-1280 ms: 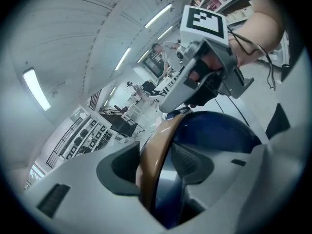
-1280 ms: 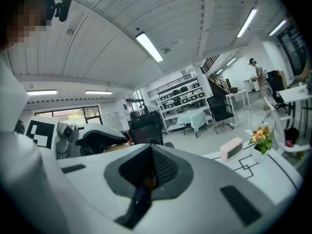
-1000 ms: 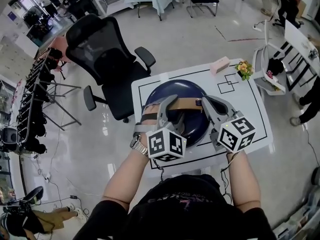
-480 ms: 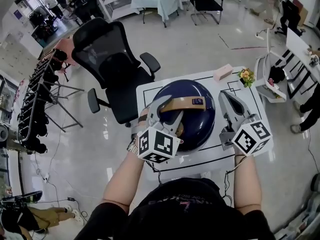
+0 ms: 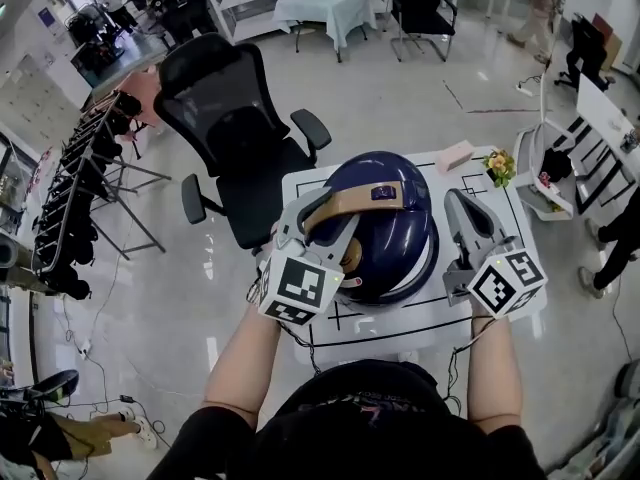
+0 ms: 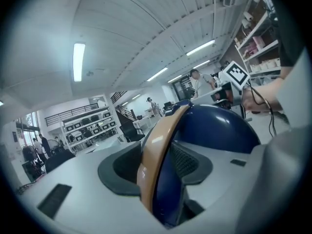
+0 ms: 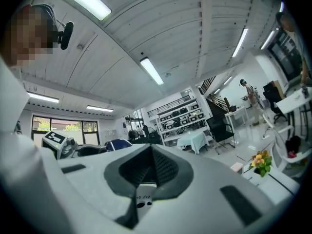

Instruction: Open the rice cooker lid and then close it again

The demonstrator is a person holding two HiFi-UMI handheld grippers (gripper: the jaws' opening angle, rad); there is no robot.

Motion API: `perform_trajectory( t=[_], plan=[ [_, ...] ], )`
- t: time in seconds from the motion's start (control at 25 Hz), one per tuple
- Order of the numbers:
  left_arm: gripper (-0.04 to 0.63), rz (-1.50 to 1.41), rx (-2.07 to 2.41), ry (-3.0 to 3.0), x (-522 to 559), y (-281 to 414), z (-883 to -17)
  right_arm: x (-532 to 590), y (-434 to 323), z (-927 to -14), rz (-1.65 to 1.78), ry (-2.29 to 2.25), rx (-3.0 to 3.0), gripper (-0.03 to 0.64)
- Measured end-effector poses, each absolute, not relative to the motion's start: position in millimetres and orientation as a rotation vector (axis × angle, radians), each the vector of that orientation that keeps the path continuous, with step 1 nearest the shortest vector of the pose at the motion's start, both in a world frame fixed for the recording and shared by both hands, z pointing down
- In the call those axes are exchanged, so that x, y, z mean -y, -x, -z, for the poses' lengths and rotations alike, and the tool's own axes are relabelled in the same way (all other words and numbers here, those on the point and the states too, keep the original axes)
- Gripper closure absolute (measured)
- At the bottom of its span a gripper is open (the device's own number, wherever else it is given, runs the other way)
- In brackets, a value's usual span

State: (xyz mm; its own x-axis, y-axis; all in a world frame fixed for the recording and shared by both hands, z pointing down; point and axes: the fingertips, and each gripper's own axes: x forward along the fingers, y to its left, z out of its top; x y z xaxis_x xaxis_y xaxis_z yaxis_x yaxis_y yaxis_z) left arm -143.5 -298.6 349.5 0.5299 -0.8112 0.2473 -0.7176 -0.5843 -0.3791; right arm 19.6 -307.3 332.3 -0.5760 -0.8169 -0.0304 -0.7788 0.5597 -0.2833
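A dark blue domed rice cooker (image 5: 395, 243) stands on the white table (image 5: 505, 303). A tan handle band (image 5: 350, 200) arches over its lid. My left gripper (image 5: 325, 215) is shut on that band at the near left side, and its jaws have just closed a little on it. The left gripper view shows the tan handle (image 6: 153, 155) pinched between the jaws, with the blue dome (image 6: 217, 126) behind it. The right gripper (image 5: 457, 203) hangs to the right of the cooker, shut and holding nothing. Its own view shows the jaws (image 7: 145, 179) pressed together.
A pink box (image 5: 455, 155) and a small bunch of flowers (image 5: 498, 166) sit at the table's far right corner. A black office chair (image 5: 235, 118) stands just beyond the far left of the table. A white rack (image 5: 545, 163) stands to the right.
My left gripper has risen and rolled with the tan handle in it, and the blue dome looks larger and higher. The right gripper has pulled away to the right and risen.
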Motion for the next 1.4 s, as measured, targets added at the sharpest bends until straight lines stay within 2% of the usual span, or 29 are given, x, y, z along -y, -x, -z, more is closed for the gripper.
perform_trajectory(
  t=[0.52,1.4],
  plan=[
    [0.439,0.425,-1.443,2.568,297,203,-328,311,19,-332,0.363,1.307,-2.665,0.615],
    [0.486,0.352,-1.763,2.509,291,300,-339,300,99,-342,0.39,1.184,-2.752,0.615]
  ],
)
